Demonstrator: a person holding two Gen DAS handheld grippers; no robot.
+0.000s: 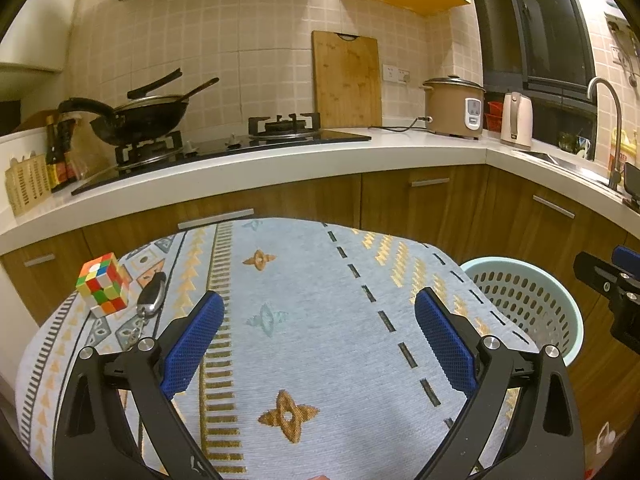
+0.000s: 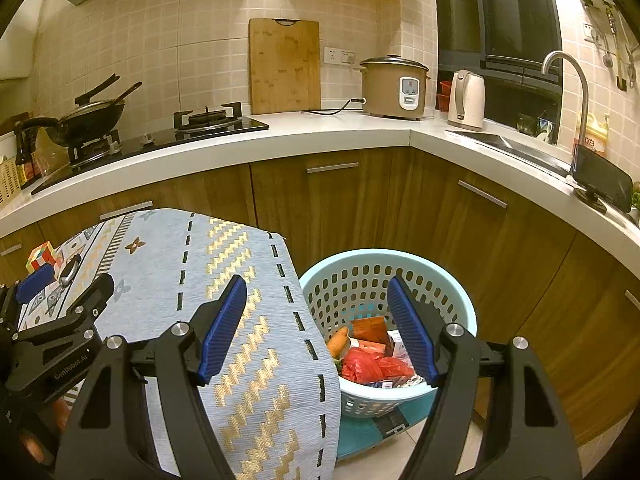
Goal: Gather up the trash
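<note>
A light blue perforated basket (image 2: 460,304) stands on the floor to the right of the cloth-covered table (image 2: 168,264). It holds trash: a red plastic bag (image 2: 366,366), an orange box (image 2: 370,330), a carrot-like piece (image 2: 338,342) and small cartons. My right gripper (image 2: 318,330) is open and empty, over the table's right edge and the basket. My left gripper (image 1: 320,338) is open and empty above the table cloth (image 1: 304,320). The basket also shows in the left wrist view (image 1: 568,312).
A Rubik's cube (image 1: 105,289) and a car key (image 1: 151,295) lie at the table's far left. Wooden cabinets (image 2: 440,216) and a counter with a wok (image 1: 140,114), cutting board, rice cooker (image 2: 394,88), kettle and sink stand behind. The right gripper shows at the left view's right edge (image 1: 612,296).
</note>
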